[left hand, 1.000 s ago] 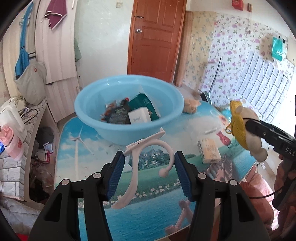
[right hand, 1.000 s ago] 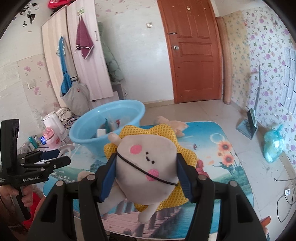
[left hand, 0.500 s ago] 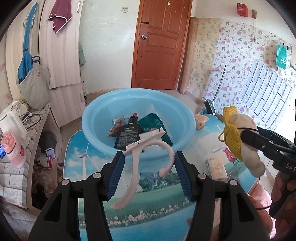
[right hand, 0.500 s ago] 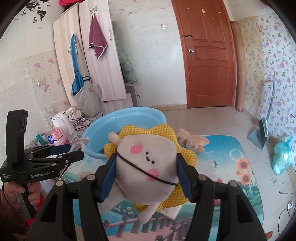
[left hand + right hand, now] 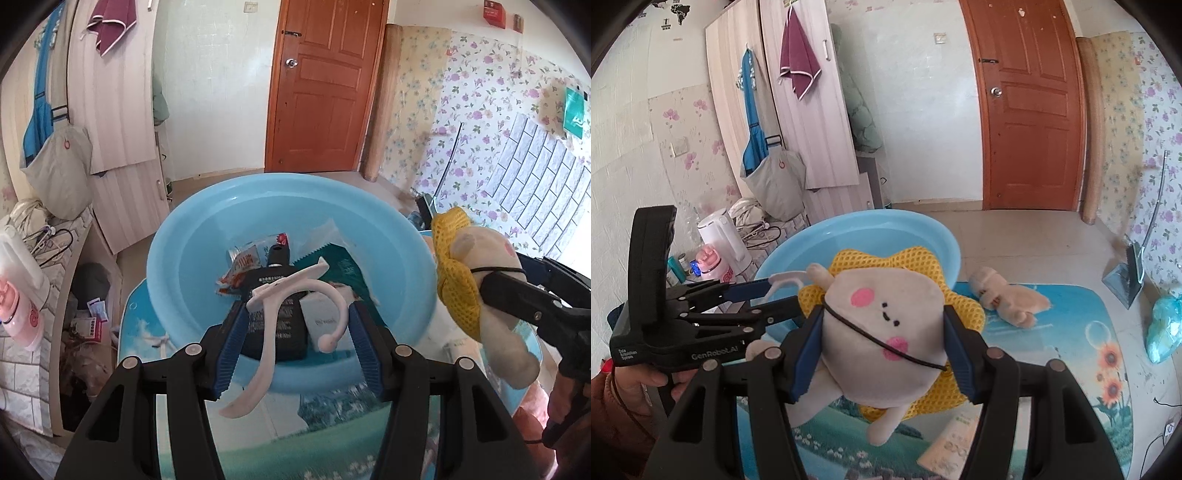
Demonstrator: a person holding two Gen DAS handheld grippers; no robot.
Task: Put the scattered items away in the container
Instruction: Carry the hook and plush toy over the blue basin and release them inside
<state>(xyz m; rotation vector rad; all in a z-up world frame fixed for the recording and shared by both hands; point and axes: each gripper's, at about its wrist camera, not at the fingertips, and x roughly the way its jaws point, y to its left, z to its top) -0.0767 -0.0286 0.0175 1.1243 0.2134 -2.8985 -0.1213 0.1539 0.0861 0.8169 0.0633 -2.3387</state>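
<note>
Both loads are at the light-blue plastic basin point(image 5: 207, 236), so the step in hand looks like the drop. To do it well, carry each load past the near rim and over the hollow before letting go, and release low so nothing bounces out onto the worktop point(image 5: 332, 435).

The left tool point(image 5: 295, 325) is clenched partway on a pale pink plastic hook point(image 5: 273, 325), which hangs over the basin's near side, above a black pouch point(image 5: 277, 321), a green packet point(image 5: 340, 266) and a snack wrapper point(image 5: 243, 266) lying inside.

The right tool point(image 5: 882, 332) grips a plush doll with a yellow mesh collar point(image 5: 882, 314) by its sides, just right of the basin. A second plush toy point(image 5: 1008, 295) lies on the worktop to the far right, not yet tidied.
</note>
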